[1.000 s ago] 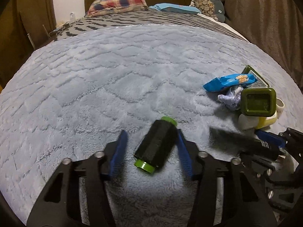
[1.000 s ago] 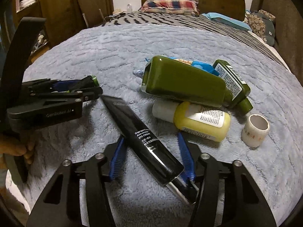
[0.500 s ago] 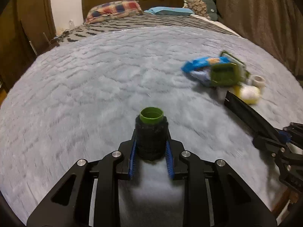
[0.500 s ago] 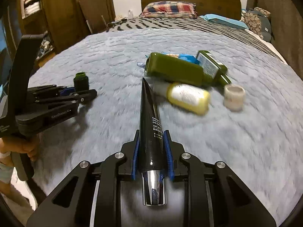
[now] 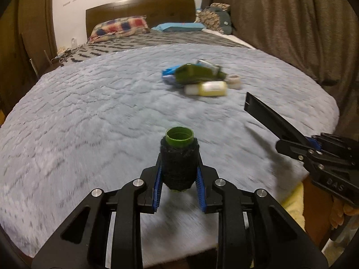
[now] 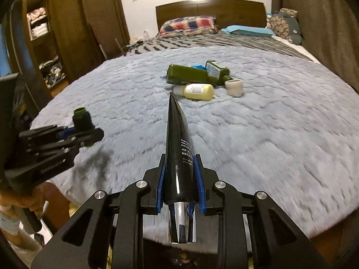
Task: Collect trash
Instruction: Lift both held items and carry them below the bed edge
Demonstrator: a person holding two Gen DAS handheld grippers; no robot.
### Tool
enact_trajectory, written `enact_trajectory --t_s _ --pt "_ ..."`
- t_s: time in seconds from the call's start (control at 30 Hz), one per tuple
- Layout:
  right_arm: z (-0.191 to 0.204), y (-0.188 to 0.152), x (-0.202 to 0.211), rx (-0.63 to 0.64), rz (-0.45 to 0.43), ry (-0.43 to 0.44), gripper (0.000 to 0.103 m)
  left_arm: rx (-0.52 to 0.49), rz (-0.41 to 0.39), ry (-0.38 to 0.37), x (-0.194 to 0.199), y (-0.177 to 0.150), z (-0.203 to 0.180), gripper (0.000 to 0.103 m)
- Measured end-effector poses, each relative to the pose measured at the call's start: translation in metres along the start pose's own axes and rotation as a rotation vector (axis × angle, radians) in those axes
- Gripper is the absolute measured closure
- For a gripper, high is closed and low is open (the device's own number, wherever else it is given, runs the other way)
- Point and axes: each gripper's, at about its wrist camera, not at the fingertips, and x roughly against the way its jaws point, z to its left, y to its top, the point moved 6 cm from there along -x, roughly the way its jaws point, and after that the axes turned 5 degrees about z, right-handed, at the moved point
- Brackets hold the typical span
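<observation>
Black thread wound on a green-rimmed spool (image 5: 179, 159) is clamped between the blue pads of the left gripper (image 5: 179, 187), the jaws closed on its sides so that its open end points forward and it is carried clear of the grey blanket (image 5: 89, 116). A black cream tube (image 6: 179, 148) is pinched near its chrome cap by the right gripper (image 6: 180, 186), likely because the stiffer cap end is less prone to slipping. Both items are held near the foot of the bed, presumably for disposal. The remaining trash, two green bottles (image 6: 190, 75), a yellow bottle (image 6: 197, 91) and a small cup (image 6: 234, 87), is left lying together mid-blanket, well apart from both grippers.
</observation>
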Motion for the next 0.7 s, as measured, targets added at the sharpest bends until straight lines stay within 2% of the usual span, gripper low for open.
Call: enact_trajectory --t_s 0.17,0.33,0.5,0.7 --pt "-0.001 -0.022 0.029 -0.026 -0.034 0.010 0.078 -0.007 -0.018 -0.038 0.027 -0.026 -0.023 0.079" --pt "0.000 -0.045 0.039 -0.039 -0.029 0.023 0.078 -0.004 -0.012 -0.070 0.039 -0.053 -0.037 0.079" --pt "0.004 -0.075 0.032 -0.030 0.022 0.039 0.078 -0.002 0.023 -0.088 0.037 -0.080 -0.044 0.079" --pt "0.009 -0.118 0.003 -0.021 0.134 0.047 0.078 -0.008 0.109 -0.106 0.010 -0.114 -0.052 0.079"
